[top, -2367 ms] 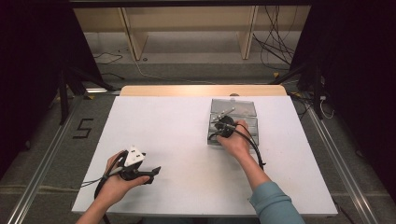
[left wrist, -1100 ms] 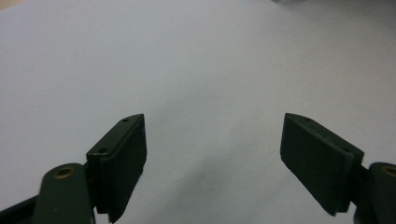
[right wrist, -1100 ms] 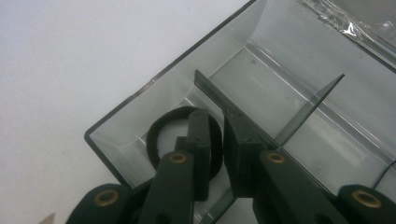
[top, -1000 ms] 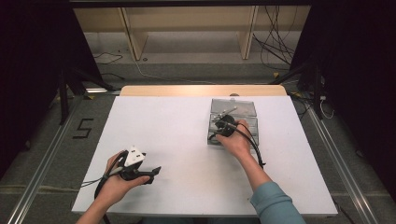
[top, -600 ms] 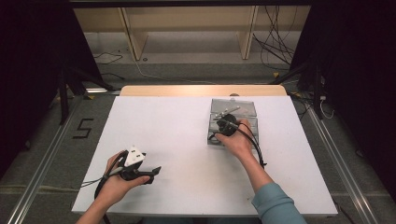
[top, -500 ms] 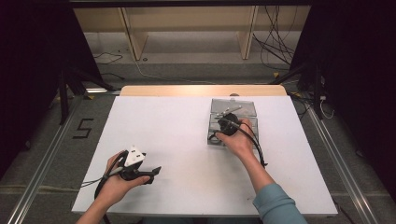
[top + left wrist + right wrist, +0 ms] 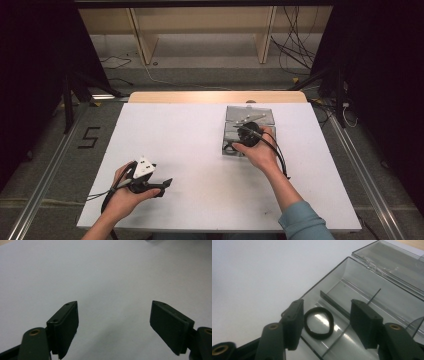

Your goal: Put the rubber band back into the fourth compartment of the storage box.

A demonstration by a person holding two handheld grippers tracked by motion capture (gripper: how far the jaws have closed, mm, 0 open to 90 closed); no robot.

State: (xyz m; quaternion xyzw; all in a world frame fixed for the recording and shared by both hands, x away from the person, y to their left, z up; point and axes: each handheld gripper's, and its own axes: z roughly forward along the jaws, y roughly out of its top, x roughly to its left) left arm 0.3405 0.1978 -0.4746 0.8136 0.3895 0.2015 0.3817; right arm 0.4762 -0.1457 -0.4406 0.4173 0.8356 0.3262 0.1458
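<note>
The box [image 7: 372, 297] is clear, glossy plastic — smooth, catching glare. In it lies a black band [image 7: 319, 323], matt and cloth-like. The surface [image 7: 190, 135] looks white, matt, smooth — its far edge pale wood.

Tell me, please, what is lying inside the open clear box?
A black hair tie lies in one compartment of the clear box; the right gripper covers the parts behind its jaws.

I see the hair tie [image 7: 319, 323] lying in a near compartment of the open clear box [image 7: 231, 145], which sits on the table [image 7: 190, 130] right of centre, its lid [image 7: 392, 257] folded back behind. My right gripper [image 7: 246, 131] hangs over the box; the left gripper [image 7: 162, 186] rests on the table's near left.
</note>
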